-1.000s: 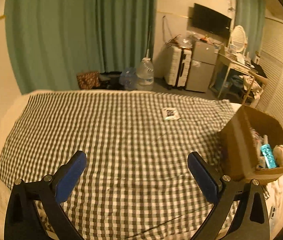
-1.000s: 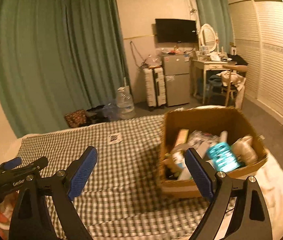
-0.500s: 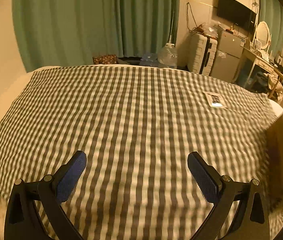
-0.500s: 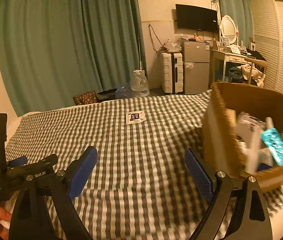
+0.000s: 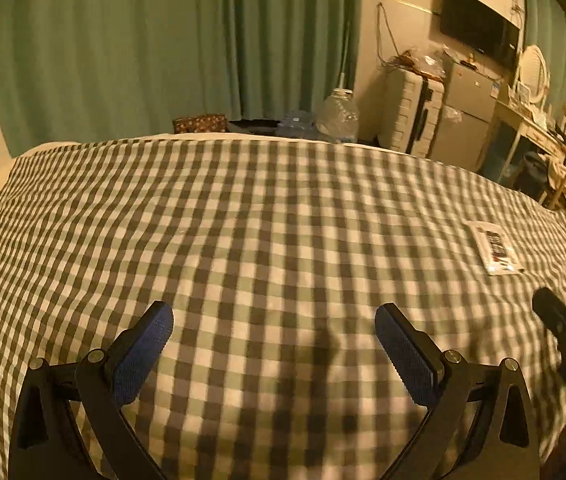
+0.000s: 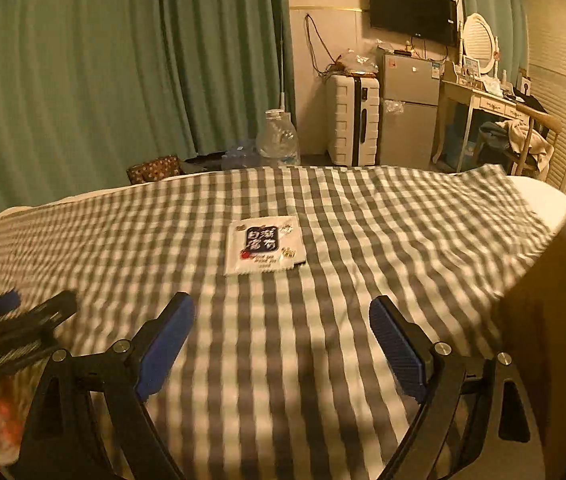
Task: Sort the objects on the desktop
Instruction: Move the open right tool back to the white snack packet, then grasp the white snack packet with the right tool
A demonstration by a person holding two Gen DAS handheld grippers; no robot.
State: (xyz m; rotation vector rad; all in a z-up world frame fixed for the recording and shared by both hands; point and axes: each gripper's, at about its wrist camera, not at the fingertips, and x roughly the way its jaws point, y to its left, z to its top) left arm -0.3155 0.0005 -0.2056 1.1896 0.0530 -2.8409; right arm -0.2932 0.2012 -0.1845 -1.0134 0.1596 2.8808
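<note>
Both views now sit lower and closer over the checked cloth [image 6: 323,340]; the cardboard box has slid out to the right edge of the right wrist view. White packet [image 6: 264,249] lies flat at centre frame, ahead of the right gripper [image 6: 282,320], untouched. Left gripper [image 5: 274,330] and right both stand wide apart, grasping nothing.

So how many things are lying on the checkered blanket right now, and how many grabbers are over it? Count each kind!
White packets with black printing lying flat on the checkered blanket: 1
Grabbers with blue pads, both open and empty: 2, the left gripper and the right gripper
Total: 3
</note>
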